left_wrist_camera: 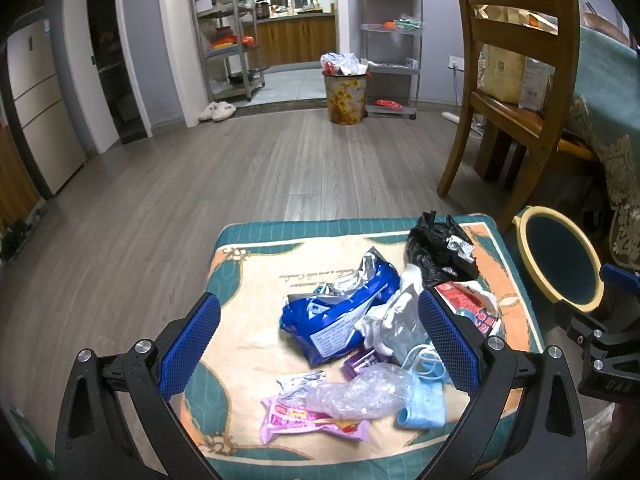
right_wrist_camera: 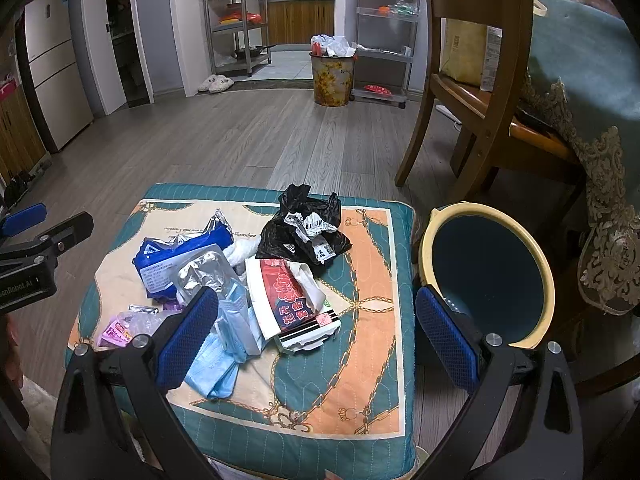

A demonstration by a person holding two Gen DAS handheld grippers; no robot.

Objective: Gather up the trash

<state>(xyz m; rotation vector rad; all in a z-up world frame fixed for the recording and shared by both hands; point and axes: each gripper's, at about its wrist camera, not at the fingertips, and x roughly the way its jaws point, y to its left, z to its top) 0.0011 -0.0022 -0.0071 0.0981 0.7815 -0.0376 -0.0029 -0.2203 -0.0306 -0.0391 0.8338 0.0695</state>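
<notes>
A pile of trash lies on a teal and orange cushion (left_wrist_camera: 248,272) (right_wrist_camera: 360,360). It holds a blue foil wrapper (left_wrist_camera: 336,312) (right_wrist_camera: 164,264), a black plastic bag (left_wrist_camera: 436,252) (right_wrist_camera: 300,232), a red and white package (left_wrist_camera: 468,304) (right_wrist_camera: 288,300), blue face masks (left_wrist_camera: 424,404) (right_wrist_camera: 216,368), clear plastic (left_wrist_camera: 360,396) and a pink wrapper (left_wrist_camera: 312,424) (right_wrist_camera: 116,334). My left gripper (left_wrist_camera: 320,344) is open and empty, low over the pile. My right gripper (right_wrist_camera: 316,340) is open and empty above the red package. A small bin with a yellow rim (left_wrist_camera: 524,264) (right_wrist_camera: 428,240) stands right of the cushion.
A wooden chair (left_wrist_camera: 516,80) (right_wrist_camera: 484,80) and a table with a teal cloth (left_wrist_camera: 608,128) (right_wrist_camera: 592,100) stand at the right. A full floral waste bin (left_wrist_camera: 346,96) (right_wrist_camera: 332,80), metal shelves (left_wrist_camera: 228,32) and slippers (left_wrist_camera: 218,112) stand at the back across wooden floor.
</notes>
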